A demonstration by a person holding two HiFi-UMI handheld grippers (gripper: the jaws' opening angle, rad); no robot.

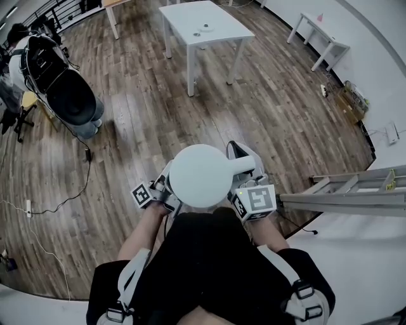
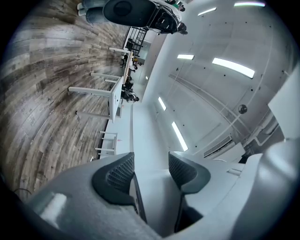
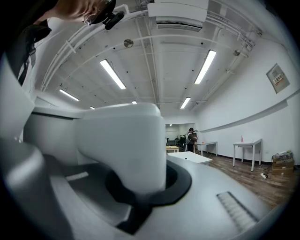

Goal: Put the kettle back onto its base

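Kettle (image 1: 200, 176) hangs clamped by its handle (image 3: 124, 145) in the right hand-held gripper (image 1: 243, 164); left hand-held gripper (image 2: 151, 171) gapes wide, empty. Carry it level to the table (image 1: 190, 16), centring over the likely base (image 1: 205, 27).

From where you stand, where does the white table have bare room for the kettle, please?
The white table is mostly bare: both ends are free, with only small round pieces near the middle. The wooden floor up to it is open; the black chair crowds the left, the ladder the right.
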